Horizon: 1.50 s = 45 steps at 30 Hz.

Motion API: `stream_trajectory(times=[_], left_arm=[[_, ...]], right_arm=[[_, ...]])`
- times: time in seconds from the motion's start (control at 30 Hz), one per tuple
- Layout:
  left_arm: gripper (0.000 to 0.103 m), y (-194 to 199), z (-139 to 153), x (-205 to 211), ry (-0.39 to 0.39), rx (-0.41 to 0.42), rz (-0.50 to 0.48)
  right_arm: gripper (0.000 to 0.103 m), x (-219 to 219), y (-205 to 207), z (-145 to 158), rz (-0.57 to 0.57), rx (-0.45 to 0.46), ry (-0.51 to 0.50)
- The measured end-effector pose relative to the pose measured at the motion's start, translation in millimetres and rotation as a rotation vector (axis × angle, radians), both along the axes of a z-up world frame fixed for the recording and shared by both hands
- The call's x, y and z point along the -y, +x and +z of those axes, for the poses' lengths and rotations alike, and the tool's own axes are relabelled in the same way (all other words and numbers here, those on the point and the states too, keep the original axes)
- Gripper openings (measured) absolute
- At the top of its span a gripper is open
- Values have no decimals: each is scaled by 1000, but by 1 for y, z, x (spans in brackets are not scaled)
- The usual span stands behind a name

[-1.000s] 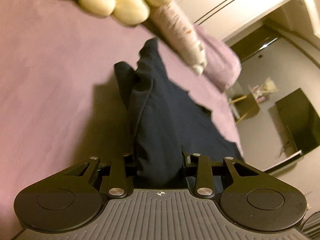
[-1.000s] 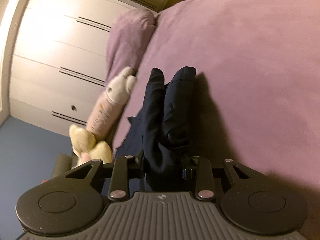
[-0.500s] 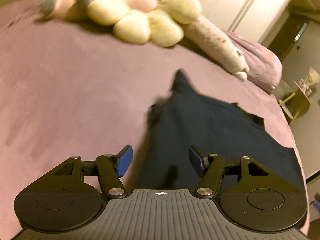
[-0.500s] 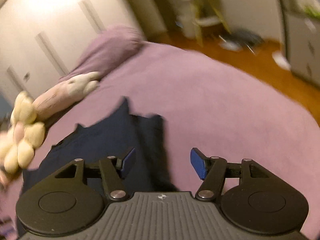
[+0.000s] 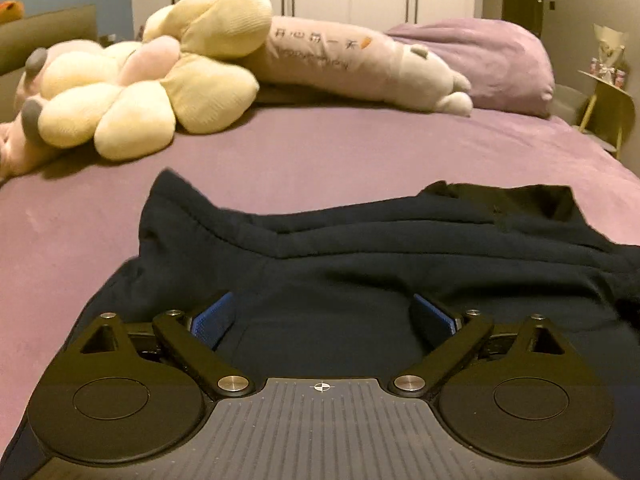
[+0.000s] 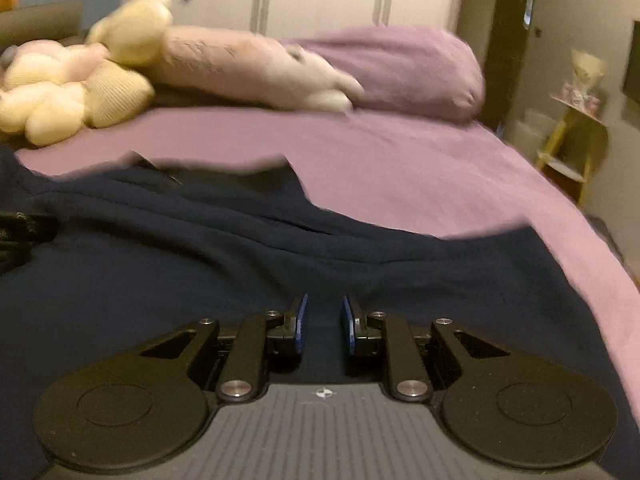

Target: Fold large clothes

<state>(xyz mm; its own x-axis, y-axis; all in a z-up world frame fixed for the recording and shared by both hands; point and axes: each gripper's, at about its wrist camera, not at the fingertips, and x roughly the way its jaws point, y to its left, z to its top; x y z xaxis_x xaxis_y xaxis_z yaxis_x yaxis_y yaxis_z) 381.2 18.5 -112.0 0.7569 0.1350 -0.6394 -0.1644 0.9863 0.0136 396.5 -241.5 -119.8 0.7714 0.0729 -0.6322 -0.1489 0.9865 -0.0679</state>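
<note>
**Both hand-held grippers over a dark garment on the bed**

The left hand-held gripper (image 5: 323,316) is standing spread wide after opening, gripping nothing. The right hand-held gripper (image 6: 323,322) is nearly closed after narrowing, a small gap remaining, nothing pinched. The navy garment (image 5: 380,248) is lying crumpled on the purple bed (image 5: 340,148), directly beneath both. Writing on the long plush pillow (image 5: 344,60) is unreadable.

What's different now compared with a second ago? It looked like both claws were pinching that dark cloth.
Both let go. The navy garment, bunched between the jaws before, now lies spread on the purple bed. The left gripper has just opened wide; the right gripper opened, then has just been closing, a narrow gap left, nothing pinched. Both views rolled level. The plush toys stayed put.
</note>
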Motion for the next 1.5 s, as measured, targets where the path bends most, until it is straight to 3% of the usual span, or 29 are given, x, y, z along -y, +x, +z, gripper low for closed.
stream_trajectory(times=[0.03, 0.2, 0.3, 0.4, 0.57, 0.9, 1.07, 1.17, 1.2, 1.3, 1.37, 1.4, 1.5], left_arm=[[101, 1, 3, -1, 3, 2, 2], [101, 14, 13, -23, 72, 9, 15], [102, 20, 4, -41, -10, -11, 44], [103, 24, -3, -43, -28, -19, 46], [103, 25, -5, -49, -71, -22, 51], [103, 23, -3, -62, -160, -37, 54], [103, -32, 31, -77, -138, -87, -76], [103, -93, 46, -101, -150, -96, -111], [103, -111, 48, -111, -179, -115, -93], [103, -148, 39, -140, -394, -176, -58], [94, -158, 29, -151, -537, -205, -41], [84, -158, 26, -154, -581, -216, -35], [80, -147, 13, -157, -681, -241, -34]], right_arm=[[14, 4, 5, 2, -17, -4, 35], [14, 31, 15, 17, -109, 37, -26], [14, 48, 10, 16, -151, 76, -93], [15, 70, 7, 4, -192, 66, -11], [15, 74, 7, -1, -192, 66, -15], [16, 84, 8, -4, -198, 68, 73], [26, 81, -6, 22, -237, 27, 57], [27, 80, -52, 43, -197, 39, 130], [27, 80, -74, 48, -183, 34, 184], [27, 73, -125, 52, -145, -15, 311], [27, 62, -149, 51, -115, -63, 361], [27, 55, -159, 51, -105, -77, 373], [27, 32, -176, 56, -28, -67, 374]])
